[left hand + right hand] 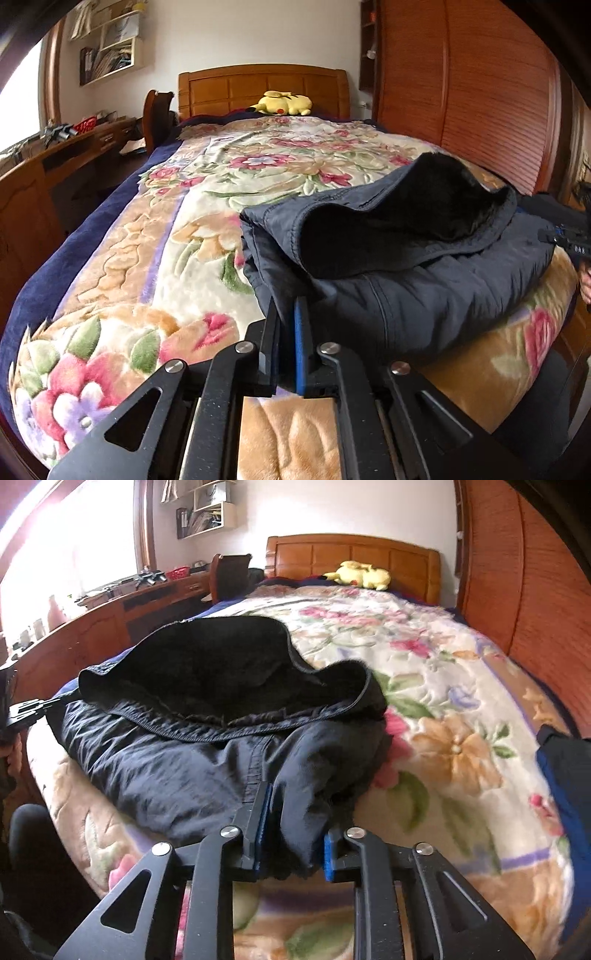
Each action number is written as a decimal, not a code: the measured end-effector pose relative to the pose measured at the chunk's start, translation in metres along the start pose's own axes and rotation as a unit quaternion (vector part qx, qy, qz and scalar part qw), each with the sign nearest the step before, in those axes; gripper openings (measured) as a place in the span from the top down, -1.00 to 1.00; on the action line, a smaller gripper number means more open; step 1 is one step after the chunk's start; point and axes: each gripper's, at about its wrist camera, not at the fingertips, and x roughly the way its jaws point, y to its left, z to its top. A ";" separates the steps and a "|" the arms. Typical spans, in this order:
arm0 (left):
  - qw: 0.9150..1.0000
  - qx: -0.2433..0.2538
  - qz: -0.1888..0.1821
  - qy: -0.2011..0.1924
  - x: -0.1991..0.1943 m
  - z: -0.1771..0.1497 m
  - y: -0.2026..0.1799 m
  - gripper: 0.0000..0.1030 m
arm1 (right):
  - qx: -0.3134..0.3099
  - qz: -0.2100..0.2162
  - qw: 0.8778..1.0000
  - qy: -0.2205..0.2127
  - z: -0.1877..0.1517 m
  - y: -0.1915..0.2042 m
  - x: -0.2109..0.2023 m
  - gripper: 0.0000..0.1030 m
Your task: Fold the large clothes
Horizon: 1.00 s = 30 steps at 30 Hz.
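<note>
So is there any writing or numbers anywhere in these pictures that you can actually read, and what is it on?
"048" or so, white on black: on the other hand-held gripper at the right edge of the left view; blurred, so uncertain.
Books and papers on the wall shelf: too small and blurred to read.
Dark jacket, flowered blanket, yellow plush toy: no readable text.

Jacket (424, 291) dark navy shell, black fleecy lining (399, 229); blanket (207, 229) cream with pink, purple and tan flowers, green leaves, lilac stripe, navy border along the left edge (85, 236). Plush toy (282, 103) at the head end yellow; headboard (262, 86) orange-brown wood; gripper pads (300, 343) blue on black frames.
</note>
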 end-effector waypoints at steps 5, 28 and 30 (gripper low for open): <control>1.000 0.011 0.004 -0.027 -0.014 0.006 -0.005 0.20 | -0.003 -0.022 0.999 -0.045 0.016 0.002 -0.018 -0.19; 0.998 -0.018 -0.015 -0.061 -0.001 0.017 -0.015 -0.63 | -0.187 0.132 0.966 0.120 0.078 0.153 0.171 -0.16; 0.998 -0.021 -0.018 -0.055 0.003 0.017 -0.013 -0.63 | -0.202 0.124 0.964 0.122 0.082 0.158 0.178 0.30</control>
